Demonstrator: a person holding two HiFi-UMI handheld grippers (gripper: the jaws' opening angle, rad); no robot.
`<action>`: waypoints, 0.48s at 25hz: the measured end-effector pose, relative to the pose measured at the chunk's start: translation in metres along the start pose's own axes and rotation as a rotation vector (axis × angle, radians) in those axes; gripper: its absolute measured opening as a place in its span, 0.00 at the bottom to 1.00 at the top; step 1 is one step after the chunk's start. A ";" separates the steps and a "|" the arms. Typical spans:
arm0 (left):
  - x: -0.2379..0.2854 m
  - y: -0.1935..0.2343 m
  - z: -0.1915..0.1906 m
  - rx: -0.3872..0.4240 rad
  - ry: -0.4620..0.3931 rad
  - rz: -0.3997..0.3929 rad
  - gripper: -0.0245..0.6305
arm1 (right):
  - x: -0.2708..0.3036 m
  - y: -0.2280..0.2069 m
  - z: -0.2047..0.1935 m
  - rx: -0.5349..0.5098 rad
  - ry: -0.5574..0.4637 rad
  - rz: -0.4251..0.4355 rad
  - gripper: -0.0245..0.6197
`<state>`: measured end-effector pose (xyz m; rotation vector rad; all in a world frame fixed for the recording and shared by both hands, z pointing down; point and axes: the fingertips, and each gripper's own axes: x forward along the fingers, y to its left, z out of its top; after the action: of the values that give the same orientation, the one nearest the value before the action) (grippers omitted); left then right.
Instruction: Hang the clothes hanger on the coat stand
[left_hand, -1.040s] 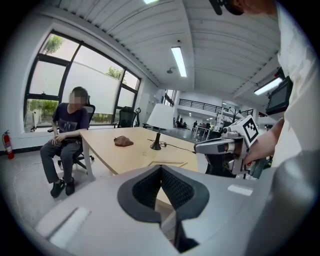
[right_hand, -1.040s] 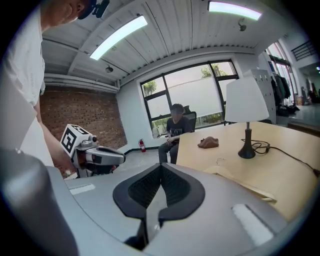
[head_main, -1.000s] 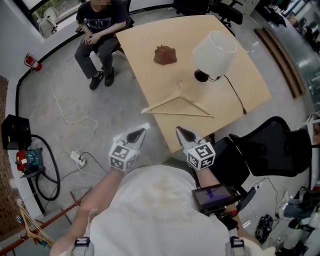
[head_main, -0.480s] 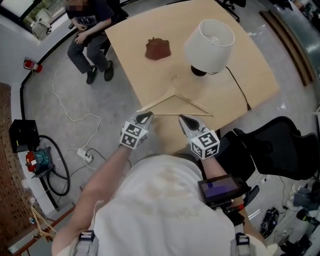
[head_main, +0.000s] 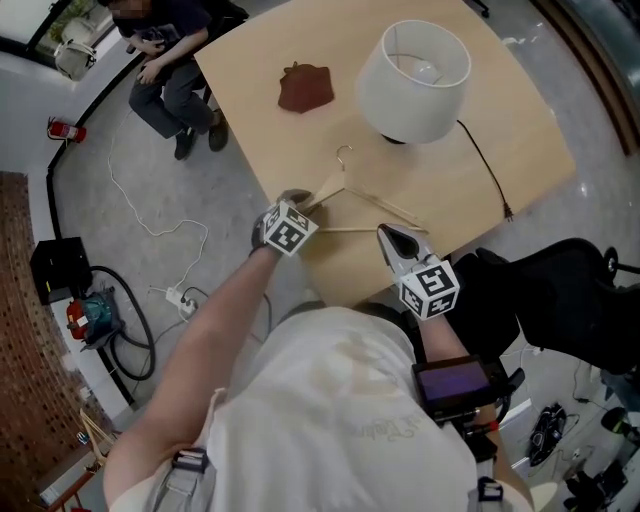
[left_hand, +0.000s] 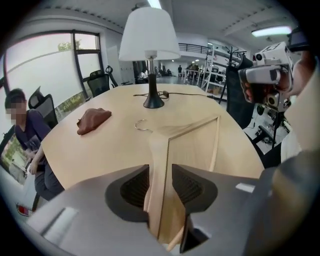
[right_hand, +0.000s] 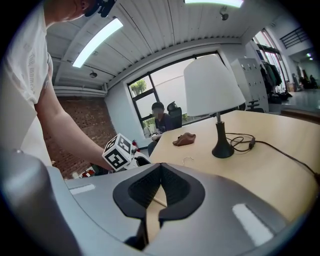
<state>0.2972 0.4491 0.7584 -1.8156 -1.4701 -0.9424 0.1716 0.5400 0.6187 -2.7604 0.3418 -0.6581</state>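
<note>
A wooden clothes hanger (head_main: 372, 206) with a metal hook (head_main: 343, 152) lies flat near the front edge of the light wooden table (head_main: 490, 150). My left gripper (head_main: 296, 198) is at the hanger's left end. Its jaws are opening, and the hanger's arm (left_hand: 159, 150) runs between the pads of the left gripper (left_hand: 160, 181) with a gap on the right side. My right gripper (head_main: 392, 236) hovers over the table's front edge near the hanger's right end. In its own view the right gripper (right_hand: 160, 167) is shut on nothing.
A white-shaded lamp (head_main: 413, 70) with a black cord stands behind the hanger. A brown cloth (head_main: 305, 88) lies at the table's far left. A person (head_main: 165, 45) sits beyond the table. A black chair (head_main: 560, 300) is at my right. A dark coat on a stand (left_hand: 235, 85) shows beyond the table.
My left gripper has reached forward from in front of me to the hanger's left end, and its jaws now stand apart round the arm. The right gripper has moved up to the table edge.
</note>
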 end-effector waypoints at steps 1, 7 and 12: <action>0.004 0.000 -0.001 0.010 0.024 -0.008 0.26 | -0.004 -0.004 -0.002 0.009 0.000 -0.007 0.06; 0.025 -0.003 -0.012 0.036 0.111 -0.045 0.25 | -0.008 -0.032 -0.007 0.048 -0.008 -0.027 0.06; 0.029 -0.008 -0.014 0.013 0.163 -0.058 0.17 | -0.001 -0.043 -0.005 0.058 -0.013 -0.013 0.06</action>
<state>0.2912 0.4552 0.7902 -1.6529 -1.4297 -1.0803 0.1753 0.5796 0.6364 -2.7126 0.2974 -0.6431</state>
